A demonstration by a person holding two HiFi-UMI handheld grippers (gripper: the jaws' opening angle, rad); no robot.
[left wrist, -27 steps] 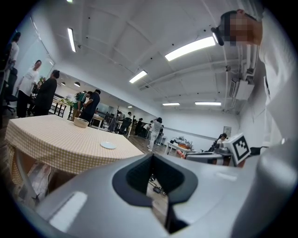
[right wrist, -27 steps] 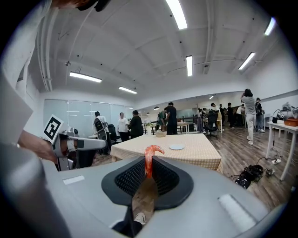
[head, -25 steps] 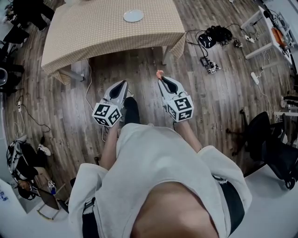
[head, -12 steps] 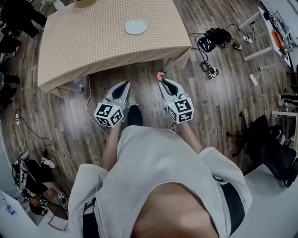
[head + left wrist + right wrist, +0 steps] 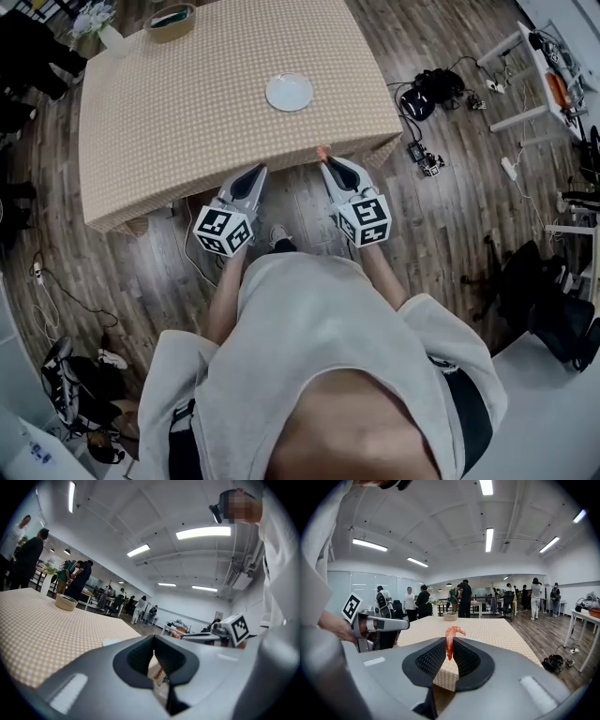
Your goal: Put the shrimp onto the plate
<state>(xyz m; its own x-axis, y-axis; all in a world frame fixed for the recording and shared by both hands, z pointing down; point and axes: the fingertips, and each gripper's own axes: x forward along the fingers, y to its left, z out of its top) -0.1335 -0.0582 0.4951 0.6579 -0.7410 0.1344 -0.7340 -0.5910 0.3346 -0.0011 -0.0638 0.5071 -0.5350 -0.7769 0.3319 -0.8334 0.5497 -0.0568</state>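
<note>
A small orange-red shrimp (image 5: 449,641) stands upright between the pads of my right gripper (image 5: 449,645), which is shut on it. In the head view the shrimp (image 5: 322,152) sticks out of the right gripper (image 5: 324,161) just over the near edge of the checkered table (image 5: 187,112). A white plate (image 5: 289,92) lies on the table, ahead and slightly left of that gripper. My left gripper (image 5: 260,170) hangs beside it at the same edge, its jaws closed together on nothing (image 5: 153,640).
A round basket (image 5: 171,16) and a vase of flowers (image 5: 98,23) stand at the table's far left. Cables and gear (image 5: 433,82) lie on the wood floor to the right, near a white desk (image 5: 548,66). A black chair (image 5: 553,300) is at right. People stand beyond the table.
The person has walked toward the table: table and plate have come closer, and both grippers now reach its near edge. The shrimp stays in the right gripper.
</note>
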